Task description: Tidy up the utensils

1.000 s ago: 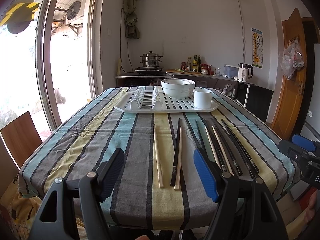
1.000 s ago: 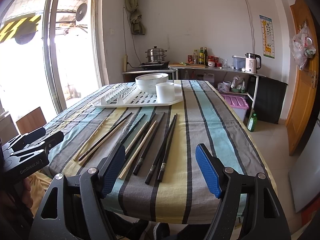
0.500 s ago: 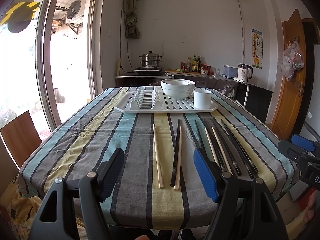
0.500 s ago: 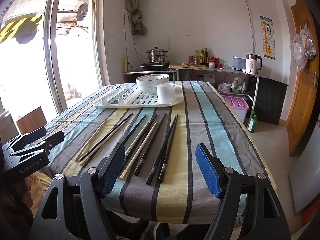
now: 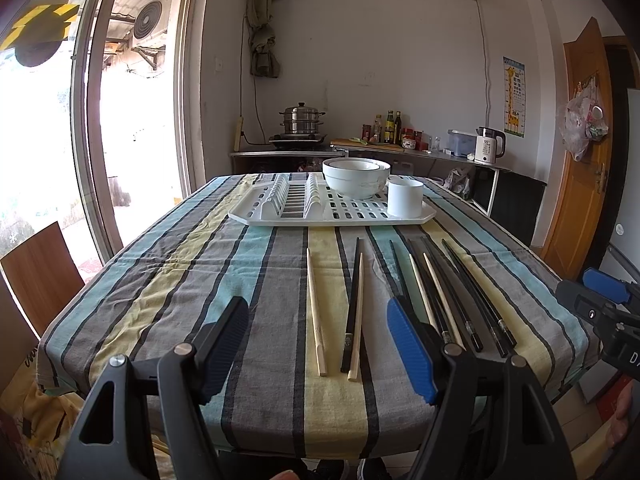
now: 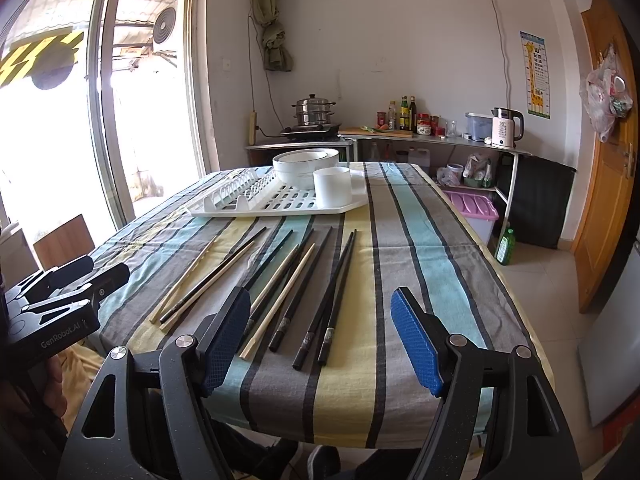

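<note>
Two sets of tongs hang spread and empty at the near edge of a striped table: the left tongs (image 5: 318, 342) ahead of a pale chopstick (image 5: 316, 312) and a black-and-pale pair (image 5: 354, 308), the right tongs (image 6: 326, 338) ahead of a fan of black chopsticks (image 6: 334, 292). Beyond them, a white drying rack (image 6: 280, 204) carries bowls (image 6: 306, 168) and a cup (image 6: 332, 192). The sticks lie close and crossed, so one pinch could catch two or roll a thin stick aside.
</note>
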`<state>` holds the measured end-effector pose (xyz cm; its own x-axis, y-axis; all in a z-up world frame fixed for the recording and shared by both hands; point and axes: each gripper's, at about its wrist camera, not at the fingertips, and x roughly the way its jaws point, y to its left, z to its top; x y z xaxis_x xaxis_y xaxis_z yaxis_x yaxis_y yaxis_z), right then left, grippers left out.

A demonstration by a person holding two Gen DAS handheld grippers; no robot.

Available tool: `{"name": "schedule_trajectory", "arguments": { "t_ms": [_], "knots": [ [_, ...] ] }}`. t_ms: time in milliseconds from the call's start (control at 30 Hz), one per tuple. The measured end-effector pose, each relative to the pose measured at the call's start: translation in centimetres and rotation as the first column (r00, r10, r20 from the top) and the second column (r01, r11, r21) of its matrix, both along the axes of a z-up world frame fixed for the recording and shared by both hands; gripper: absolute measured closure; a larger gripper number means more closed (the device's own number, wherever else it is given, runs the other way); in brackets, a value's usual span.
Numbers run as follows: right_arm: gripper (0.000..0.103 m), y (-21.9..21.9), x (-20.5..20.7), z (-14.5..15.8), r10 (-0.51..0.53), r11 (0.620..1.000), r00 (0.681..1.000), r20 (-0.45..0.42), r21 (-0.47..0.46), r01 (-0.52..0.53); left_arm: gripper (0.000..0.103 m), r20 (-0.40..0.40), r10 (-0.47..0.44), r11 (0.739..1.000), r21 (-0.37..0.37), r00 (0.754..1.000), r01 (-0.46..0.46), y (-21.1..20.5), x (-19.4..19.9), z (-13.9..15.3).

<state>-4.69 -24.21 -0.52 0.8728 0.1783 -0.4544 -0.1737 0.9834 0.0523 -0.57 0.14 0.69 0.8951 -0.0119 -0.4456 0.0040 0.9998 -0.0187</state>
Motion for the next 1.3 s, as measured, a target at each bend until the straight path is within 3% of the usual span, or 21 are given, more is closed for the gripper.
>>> {"name": "schedule_trajectory", "arguments": {
  "t_ms": [967, 1167, 1300],
  "knots": [
    [0.030, 0.1, 0.3, 0.0, 0.005, 1.000, 1.000, -0.003, 0.004, -0.005, 0.029, -0.003, 0.005, 1.000, 0.005, 1.000, -0.005, -0.1, 0.2, -0.1],
    [0.030, 0.2, 1.5, -0.2, 0.008, 1.000, 1.000, -0.016, -0.002, -0.008, 0.029, -0.038, -0.012, 1.000, 0.009, 0.999, 0.012, -0.1, 1.6, -0.5],
    [0.030, 0.2, 2.9, -0.2, 0.017, 1.000, 0.999, -0.029, 0.004, -0.017, 0.029, -0.109, -0.030, 0.999, -0.021, 0.994, 0.028, 0.3, 3.8, -1.0]
  ]
}}
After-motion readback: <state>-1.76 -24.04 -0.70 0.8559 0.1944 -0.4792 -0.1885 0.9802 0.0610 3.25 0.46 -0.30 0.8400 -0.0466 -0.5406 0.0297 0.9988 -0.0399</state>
